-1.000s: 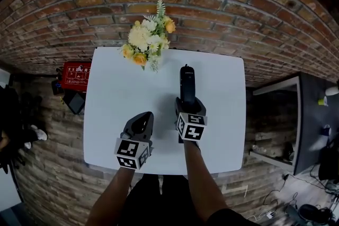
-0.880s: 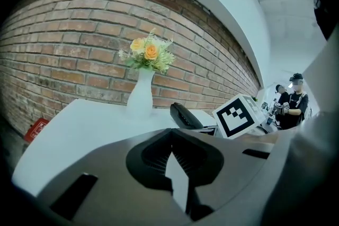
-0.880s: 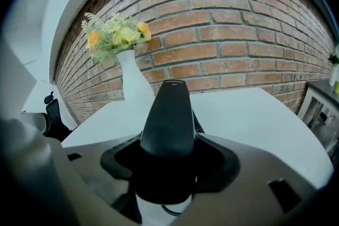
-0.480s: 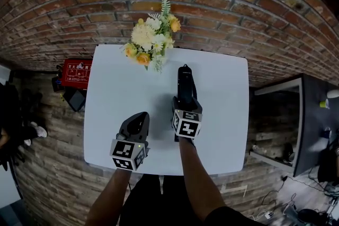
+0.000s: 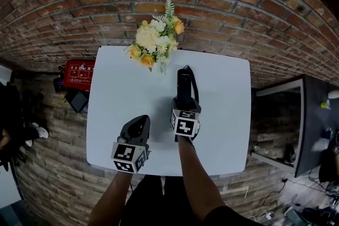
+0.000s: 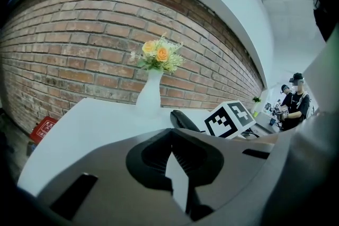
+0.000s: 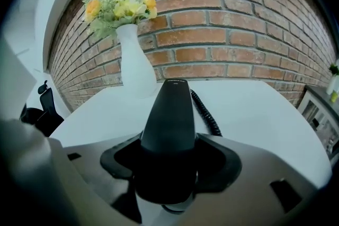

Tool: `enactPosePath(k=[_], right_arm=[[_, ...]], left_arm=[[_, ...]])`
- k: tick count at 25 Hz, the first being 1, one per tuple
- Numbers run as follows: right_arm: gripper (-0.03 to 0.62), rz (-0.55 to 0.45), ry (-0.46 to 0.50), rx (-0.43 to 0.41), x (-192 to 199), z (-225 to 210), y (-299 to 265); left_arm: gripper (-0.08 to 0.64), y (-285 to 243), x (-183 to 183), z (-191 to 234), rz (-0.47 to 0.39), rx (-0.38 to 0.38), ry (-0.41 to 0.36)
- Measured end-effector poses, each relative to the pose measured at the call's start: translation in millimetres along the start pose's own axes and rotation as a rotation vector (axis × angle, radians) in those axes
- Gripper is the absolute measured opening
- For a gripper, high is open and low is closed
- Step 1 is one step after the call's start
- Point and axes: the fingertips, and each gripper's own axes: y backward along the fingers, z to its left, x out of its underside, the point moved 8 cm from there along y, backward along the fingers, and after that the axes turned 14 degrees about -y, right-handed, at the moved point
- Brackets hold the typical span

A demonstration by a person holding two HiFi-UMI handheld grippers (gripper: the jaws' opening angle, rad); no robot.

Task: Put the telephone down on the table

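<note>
Rough brick wall backs smooth table and tapered telephone.

We count one table, one telephone with one coiled cord, and one vase holding one bunch of flowers. There are two grippers — the left gripper and the right gripper — with two marker cubes, one on each. We also see one red box on the floor and two people far off.

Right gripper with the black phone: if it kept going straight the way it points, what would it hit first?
Probably the white table, phone tip first; the vase stands left of that line, though depth is unclear.
</note>
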Motion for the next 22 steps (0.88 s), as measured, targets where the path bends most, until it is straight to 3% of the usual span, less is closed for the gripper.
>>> enactPosePath(k=[8,22], right_arm=[[0.282,0.057,0.091,0.023,3.2,6.1,-6.2],[0.321,0.022,0.076,-0.024,1.4,5.1,8.7]], left_arm=[[0.012,8.5,3.5,4.7,0.002,0.003,0.004],[0.012,22.5,2.9,7.5,-0.018,0.003,-0.010]])
